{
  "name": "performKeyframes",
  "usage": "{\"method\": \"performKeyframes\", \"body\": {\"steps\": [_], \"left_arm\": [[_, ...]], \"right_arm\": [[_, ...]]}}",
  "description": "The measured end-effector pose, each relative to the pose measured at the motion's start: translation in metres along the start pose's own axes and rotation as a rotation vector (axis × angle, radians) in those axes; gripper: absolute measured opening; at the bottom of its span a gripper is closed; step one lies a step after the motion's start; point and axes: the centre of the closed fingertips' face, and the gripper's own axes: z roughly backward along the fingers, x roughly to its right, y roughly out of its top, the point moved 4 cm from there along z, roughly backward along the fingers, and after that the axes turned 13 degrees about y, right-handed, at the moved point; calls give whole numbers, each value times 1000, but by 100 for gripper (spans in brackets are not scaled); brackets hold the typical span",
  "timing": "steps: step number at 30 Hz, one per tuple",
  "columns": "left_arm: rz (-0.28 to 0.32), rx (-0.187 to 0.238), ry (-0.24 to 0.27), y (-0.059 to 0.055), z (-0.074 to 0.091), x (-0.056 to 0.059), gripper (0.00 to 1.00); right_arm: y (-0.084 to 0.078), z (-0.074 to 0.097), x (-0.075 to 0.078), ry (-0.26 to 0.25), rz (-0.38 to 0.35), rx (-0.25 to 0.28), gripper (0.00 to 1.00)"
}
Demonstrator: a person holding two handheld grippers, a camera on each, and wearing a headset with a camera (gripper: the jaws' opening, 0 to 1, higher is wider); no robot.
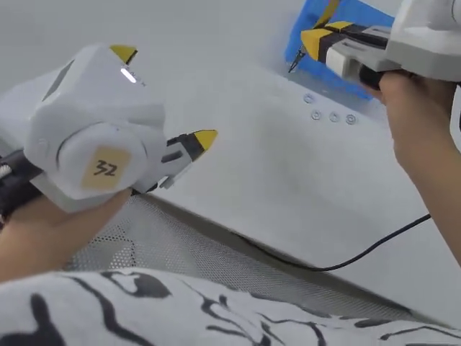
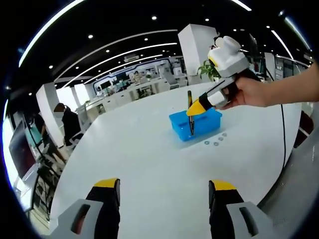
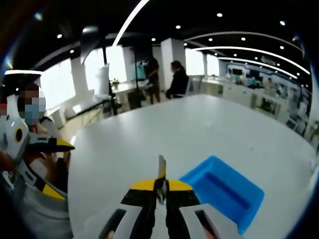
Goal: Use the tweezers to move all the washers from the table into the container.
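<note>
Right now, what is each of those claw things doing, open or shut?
Left gripper: open, holding nothing.
Right gripper: closed on the tweezers.

My left gripper [image 1: 164,95] has a white faceted shell, black jaws tipped yellow and a yellow "32" sticker [image 1: 105,168]. My right gripper [image 1: 312,37] matches (thin black cable [image 1: 360,256] nearby). My top [image 1: 216,310] is white with black scribbles.

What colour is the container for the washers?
The container is bright blue, clearest in the left gripper view.
</note>
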Motion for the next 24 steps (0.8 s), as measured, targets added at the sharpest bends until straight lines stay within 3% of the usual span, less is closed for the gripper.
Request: {"method": "performKeyframes", "body": {"steps": [5, 11, 14, 18, 20, 24], "left_arm": [[4, -3, 2, 1, 1, 0, 74], [-11, -11, 4, 0, 1, 0, 74], [-11, -10, 6, 0, 0, 0, 74], [-14, -14, 9, 0, -1, -1, 74], [-14, -10, 11, 0, -1, -1, 74], [-16, -18, 6, -2, -2, 0, 75]], "right_arm": [[15, 3, 12, -15, -2, 50, 3], [36, 10, 28, -68, -12, 136, 3], [39, 9, 38, -90, -24, 150, 3], [32, 4, 56, -152, -15, 128, 3], [24, -3, 61, -140, -40, 103, 3], [15, -9, 72, -154, -72, 103, 3]]}}
